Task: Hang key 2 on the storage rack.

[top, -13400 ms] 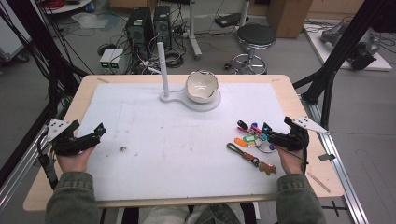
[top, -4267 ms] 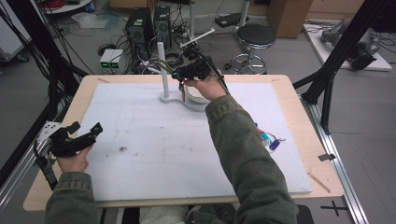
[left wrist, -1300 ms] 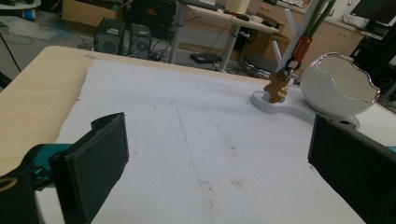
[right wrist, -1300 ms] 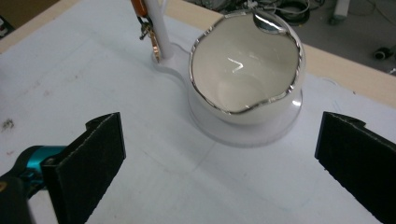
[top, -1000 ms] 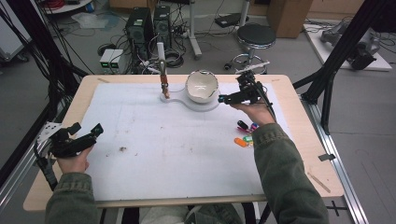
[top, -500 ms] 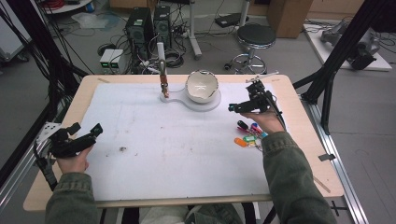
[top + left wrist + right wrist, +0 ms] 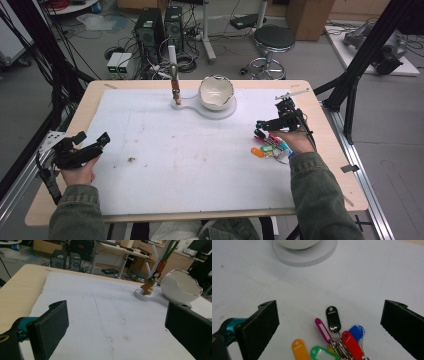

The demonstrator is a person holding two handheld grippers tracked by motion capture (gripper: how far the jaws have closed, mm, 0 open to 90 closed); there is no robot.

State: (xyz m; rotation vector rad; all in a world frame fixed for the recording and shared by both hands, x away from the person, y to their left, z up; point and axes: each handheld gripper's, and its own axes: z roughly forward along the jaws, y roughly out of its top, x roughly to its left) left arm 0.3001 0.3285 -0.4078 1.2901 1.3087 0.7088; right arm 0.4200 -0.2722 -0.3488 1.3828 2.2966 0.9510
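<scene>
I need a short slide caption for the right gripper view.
Open right gripper hovering above a bunch of coloured key tags on the white mat.

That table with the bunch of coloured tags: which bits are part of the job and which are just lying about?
Part of the job:
- key tags
- right tongs, open above them
- white stand with a keychain hung on it

Just there:
- egg-shaped bowl
- left tongs, open, idle
- white mat

Lower ends of the key tags [image 7: 337,340] cut by the right gripper view's bottom edge
</scene>
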